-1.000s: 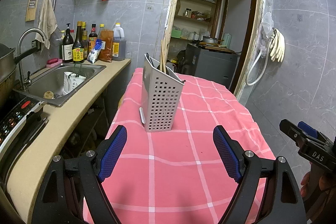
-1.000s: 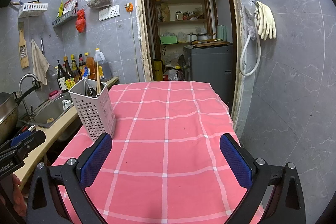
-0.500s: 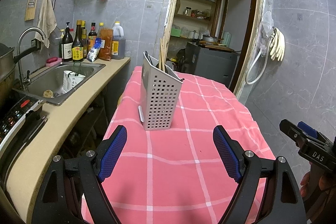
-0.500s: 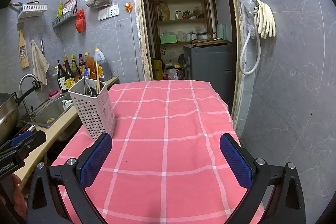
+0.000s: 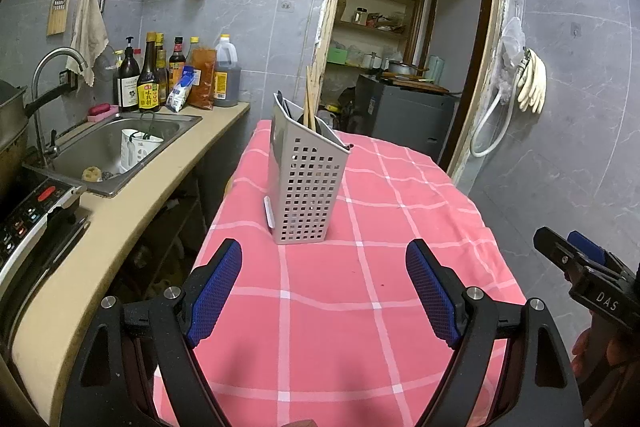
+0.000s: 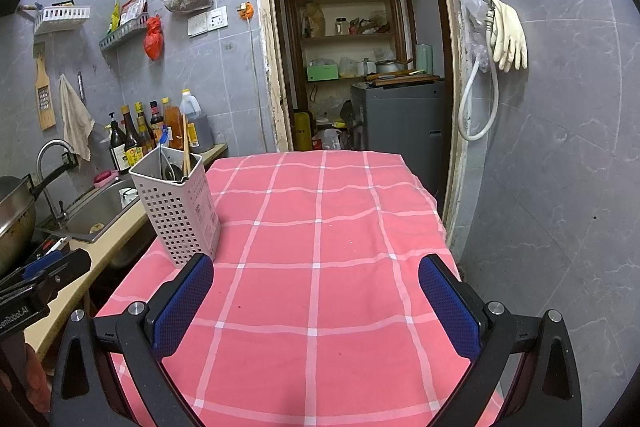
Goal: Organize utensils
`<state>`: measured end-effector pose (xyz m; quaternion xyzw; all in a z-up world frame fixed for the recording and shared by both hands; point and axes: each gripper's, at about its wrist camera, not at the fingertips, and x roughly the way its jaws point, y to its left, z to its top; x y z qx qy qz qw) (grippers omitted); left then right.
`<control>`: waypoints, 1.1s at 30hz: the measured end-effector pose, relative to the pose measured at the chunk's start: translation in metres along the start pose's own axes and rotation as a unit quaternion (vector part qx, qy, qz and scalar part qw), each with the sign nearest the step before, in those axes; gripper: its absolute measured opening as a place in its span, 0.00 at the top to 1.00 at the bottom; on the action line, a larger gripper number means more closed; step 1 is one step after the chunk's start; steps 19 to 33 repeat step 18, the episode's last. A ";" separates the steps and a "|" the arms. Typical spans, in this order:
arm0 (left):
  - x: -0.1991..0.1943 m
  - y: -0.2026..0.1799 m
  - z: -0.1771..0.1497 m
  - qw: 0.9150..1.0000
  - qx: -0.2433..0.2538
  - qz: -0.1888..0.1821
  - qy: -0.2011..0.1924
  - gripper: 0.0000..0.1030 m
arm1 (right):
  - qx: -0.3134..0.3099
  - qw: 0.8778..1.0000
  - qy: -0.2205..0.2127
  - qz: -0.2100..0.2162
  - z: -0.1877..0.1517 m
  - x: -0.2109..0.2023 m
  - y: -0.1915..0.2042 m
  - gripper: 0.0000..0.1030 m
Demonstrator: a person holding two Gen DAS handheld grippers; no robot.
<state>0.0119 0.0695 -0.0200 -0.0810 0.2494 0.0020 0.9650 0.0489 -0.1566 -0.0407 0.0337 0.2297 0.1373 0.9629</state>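
Note:
A grey perforated utensil holder (image 5: 306, 183) stands upright on the pink checked tablecloth (image 5: 360, 291), near its left edge. Wooden chopsticks (image 5: 309, 99) and a dark spoon stick out of it. It also shows in the right wrist view (image 6: 178, 207), with the chopsticks (image 6: 185, 147) inside. My left gripper (image 5: 324, 291) is open and empty, hovering over the cloth just short of the holder. My right gripper (image 6: 316, 305) is open and empty over the middle of the cloth (image 6: 320, 227), with the holder to its front left.
A counter with a steel sink (image 5: 108, 147), a faucet, sauce bottles (image 5: 160, 75) and a stove panel (image 5: 24, 215) runs along the left of the table. An open doorway to a pantry (image 6: 360, 59) lies behind. A tiled wall with hanging gloves (image 6: 508, 35) is on the right.
The left gripper has drifted slightly, so the holder sits a little lower and further left in its view. The right gripper has barely moved. Both jaws stay open.

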 end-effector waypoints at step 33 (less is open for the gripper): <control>0.017 0.005 0.000 1.000 0.017 0.000 0.017 0.23 | 0.008 1.000 0.029 -0.003 0.000 0.020 0.003 0.00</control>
